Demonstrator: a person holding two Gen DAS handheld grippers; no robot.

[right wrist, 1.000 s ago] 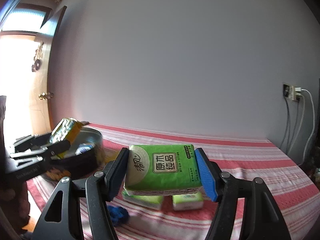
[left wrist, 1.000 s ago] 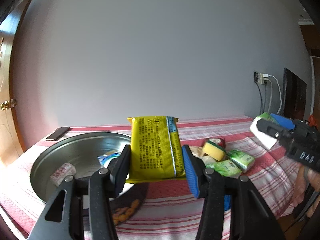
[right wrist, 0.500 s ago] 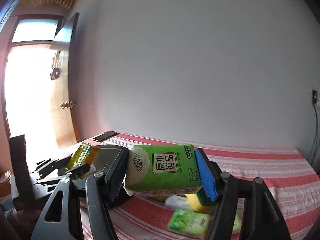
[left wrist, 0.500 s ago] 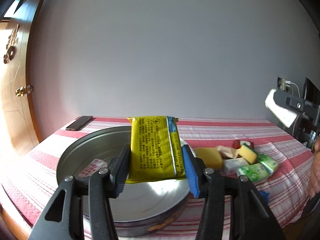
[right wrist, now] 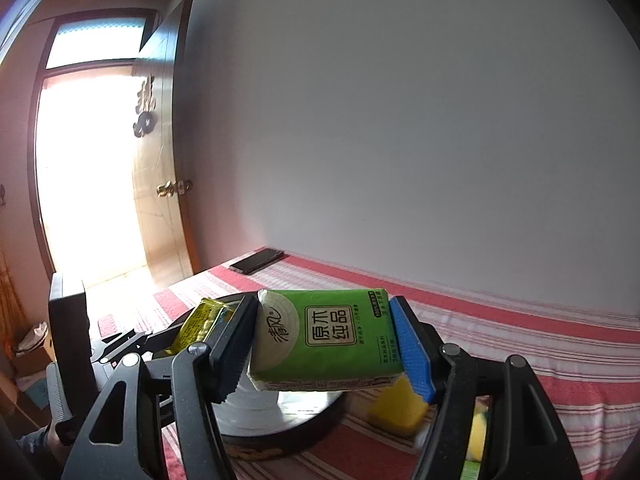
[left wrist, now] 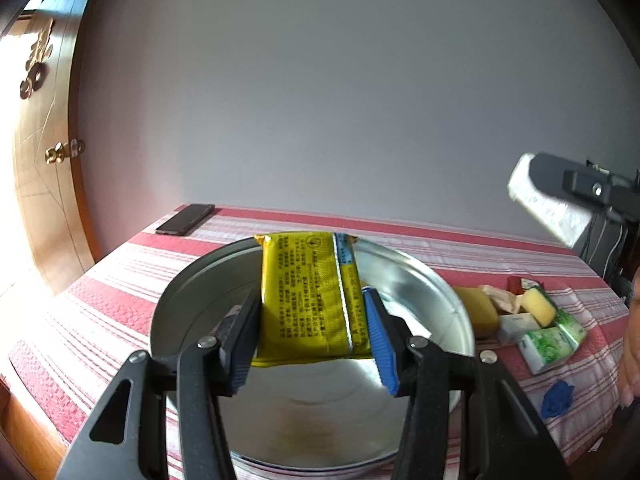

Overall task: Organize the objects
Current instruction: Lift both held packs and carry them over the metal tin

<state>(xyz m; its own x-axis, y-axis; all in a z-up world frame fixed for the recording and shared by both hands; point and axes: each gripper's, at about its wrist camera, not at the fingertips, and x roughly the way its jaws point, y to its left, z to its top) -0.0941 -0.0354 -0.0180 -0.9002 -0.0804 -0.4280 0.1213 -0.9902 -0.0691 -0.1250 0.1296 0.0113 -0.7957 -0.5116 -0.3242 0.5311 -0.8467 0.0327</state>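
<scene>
My left gripper [left wrist: 312, 336] is shut on a yellow snack packet [left wrist: 312, 296] and holds it above the round metal basin [left wrist: 192, 280] on the red striped tablecloth. The packet also shows in the right wrist view [right wrist: 200, 322], over the basin [right wrist: 280, 404]. My right gripper [right wrist: 324, 344] is shut on a green tissue pack [right wrist: 328, 340], held in the air near the basin's right side. In the left wrist view the right gripper [left wrist: 576, 188] is high at the right with the tissue pack [left wrist: 544, 204] blurred.
A yellow sponge [left wrist: 478, 310], another sponge [left wrist: 538, 306], green tissue packs [left wrist: 550, 342], a red item [left wrist: 518, 282] and a blue scrap [left wrist: 556, 398] lie right of the basin. A phone [left wrist: 186, 219] lies at the far left corner. A wooden door [left wrist: 40, 184] stands left.
Both grippers have swung left toward the basin with their loads. The left gripper now holds the packet over the basin's middle; the right gripper has come near the basin's rim.
</scene>
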